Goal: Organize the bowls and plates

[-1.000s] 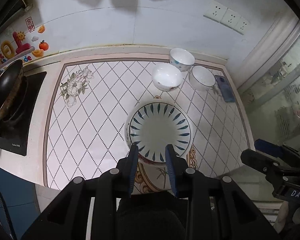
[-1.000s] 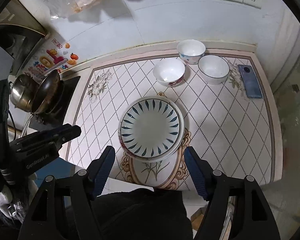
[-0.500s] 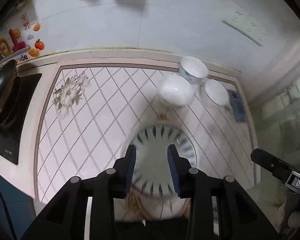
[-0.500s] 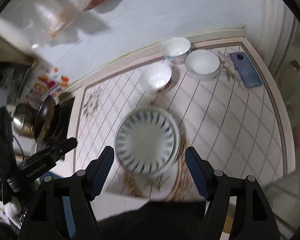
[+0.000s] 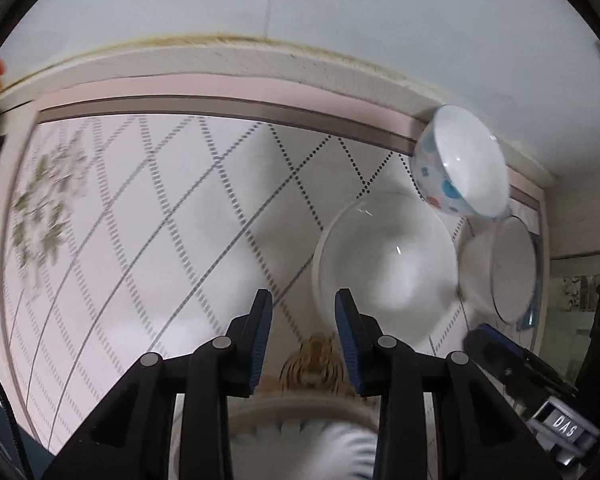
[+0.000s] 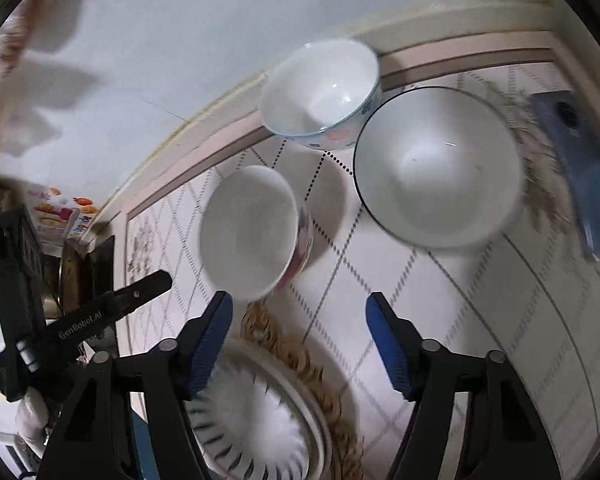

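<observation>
Three white ceramic bowls are clustered at the tiled counter's (image 6: 480, 320) far right corner: nearest bowl (image 6: 250, 232), dotted bowl (image 6: 320, 92), black-rimmed bowl (image 6: 436, 168). The blue-patterned plate (image 6: 252, 420) lies at the near edge. Both grippers are empty: left gripper (image 5: 302, 316) narrowly parted, right gripper (image 6: 298, 316) spread wide. Reaching step judged; a rim grasp on the nearest bowl is called for next.

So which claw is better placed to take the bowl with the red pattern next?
Probably the left claw: its open jaws sit right at the near rim of the red-patterned bowl. The right claw, opened wider, has that bowl off toward its left finger, facing bare counter.

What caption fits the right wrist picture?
Open right gripper above three bowls: dotted bowl, black-rimmed bowl, floral bowl.
</observation>
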{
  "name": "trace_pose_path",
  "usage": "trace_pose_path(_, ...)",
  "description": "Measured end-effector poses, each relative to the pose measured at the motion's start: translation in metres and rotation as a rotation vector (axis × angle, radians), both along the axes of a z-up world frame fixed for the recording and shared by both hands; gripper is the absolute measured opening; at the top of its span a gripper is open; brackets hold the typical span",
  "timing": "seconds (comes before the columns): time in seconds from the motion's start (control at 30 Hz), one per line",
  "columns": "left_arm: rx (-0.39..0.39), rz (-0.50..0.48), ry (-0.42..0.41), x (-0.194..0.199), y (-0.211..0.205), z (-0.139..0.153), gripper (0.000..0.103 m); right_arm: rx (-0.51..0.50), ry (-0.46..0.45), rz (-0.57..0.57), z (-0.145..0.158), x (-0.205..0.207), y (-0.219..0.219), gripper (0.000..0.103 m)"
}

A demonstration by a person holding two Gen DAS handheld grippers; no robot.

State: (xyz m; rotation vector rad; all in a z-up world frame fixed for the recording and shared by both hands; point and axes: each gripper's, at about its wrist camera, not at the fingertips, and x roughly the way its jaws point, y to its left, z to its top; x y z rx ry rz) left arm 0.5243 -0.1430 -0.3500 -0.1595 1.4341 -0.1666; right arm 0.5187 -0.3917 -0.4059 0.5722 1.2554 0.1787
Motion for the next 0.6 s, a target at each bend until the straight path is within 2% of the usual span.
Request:
trace_pose_path(0.13,0.017,-0.039,0.018,0.015,-0.012,-0.02,0.03,0.015,0.011,0.024,-0.024,0.027,0.007,0.044)
trace_pose_path(0.17,0.022,-0.042,0.019,0.016,-0.014,-0.023,0.029,0.013,0.018,0.034,-0.03,0.034,0.011,0.036)
trace_pose_path(0.23,0.026,-0.055,0.005,0.016,-0.017,-0.024,0.016,0.007,0.025,0.043,-0.036,0.039,0.018,0.025)
trace_pose_path(0.3,0.051,-0.071,-0.015,0.013,-0.021,-0.023,0.015,-0.017,0.024,0.045,-0.04,0.044,0.022,0.017)
trace_pose_path(0.5,0.071,-0.091,-0.049,-0.002,-0.025,-0.014,0.015,-0.035,0.015,0.06,-0.038,0.041,0.028,0.017)
trace_pose_path(0.6,0.057,-0.095,-0.072,-0.018,-0.026,0.004,0.015,-0.029,0.006,0.065,-0.029,0.033,0.026,0.017)
